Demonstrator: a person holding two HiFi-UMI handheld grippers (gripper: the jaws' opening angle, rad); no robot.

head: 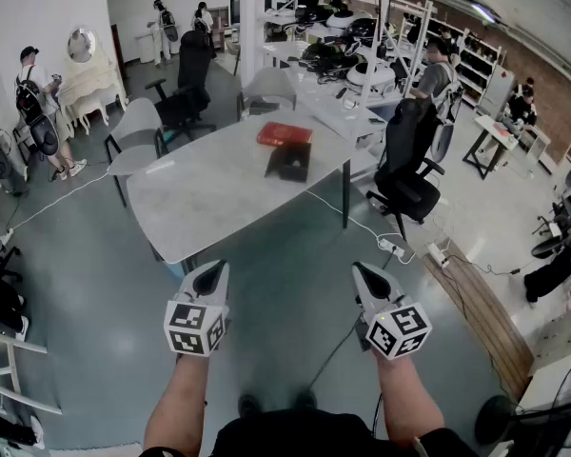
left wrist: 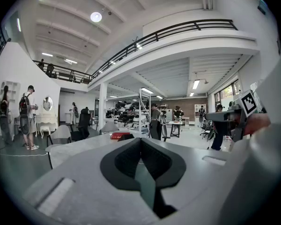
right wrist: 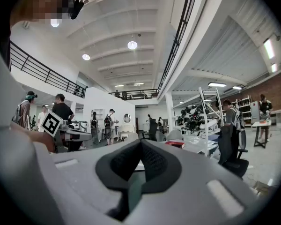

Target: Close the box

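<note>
Box (head: 285, 134) in the head view lies on the far part of the grey table (head: 200, 198), its red part's long axis running across the picture, with a dark flap on the person's side. Both forearms reach forward side by side. The left gripper (head: 211, 272) and right gripper (head: 363, 274) are well short of the table.

Left gripper view: jaws pressed together on nothing, pointing toward the distant box (left wrist: 120, 135).

Right gripper view: jaws likewise together and empty, box (right wrist: 176, 144) ahead, slightly right.

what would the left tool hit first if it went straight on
Probably the left tool would meet the near edge of the pale grey table, across open floor; the flat red box lies further on. Depth is unclear.
</note>
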